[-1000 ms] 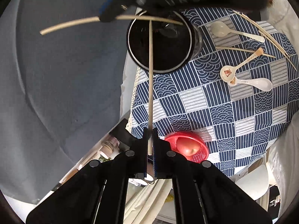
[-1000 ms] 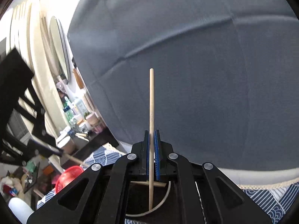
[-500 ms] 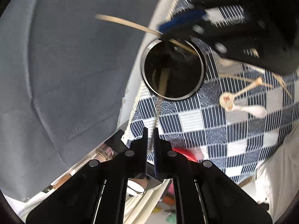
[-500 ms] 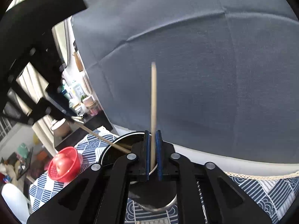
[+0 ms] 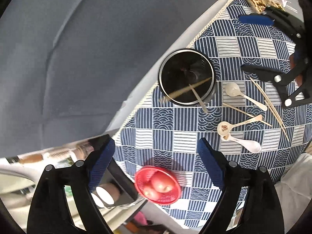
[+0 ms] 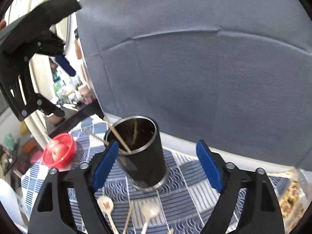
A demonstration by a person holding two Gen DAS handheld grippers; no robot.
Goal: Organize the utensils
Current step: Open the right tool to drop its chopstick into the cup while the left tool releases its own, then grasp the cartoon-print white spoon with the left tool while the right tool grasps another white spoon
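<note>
Both your grippers, left gripper [image 5: 156, 159] and right gripper [image 6: 158, 163], are opening with nothing between the jaws. Closest to you, the red basket [image 5: 157, 187] has apples in it. Further back, the black cup [image 5: 187, 76] holds two chopsticks [image 5: 185, 90], with spoons [image 5: 245, 97] loose on the tablecloth [image 5: 165, 128] beside it.

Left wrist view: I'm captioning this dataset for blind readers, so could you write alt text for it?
Two chopsticks lean inside a black cylindrical holder near the edge of a blue-and-white patterned tablecloth, seen past the left gripper, whose jaws are opening with nothing between them. To the right lie three spoons and more loose chopsticks; a red basket of fruit sits nearer.
</note>
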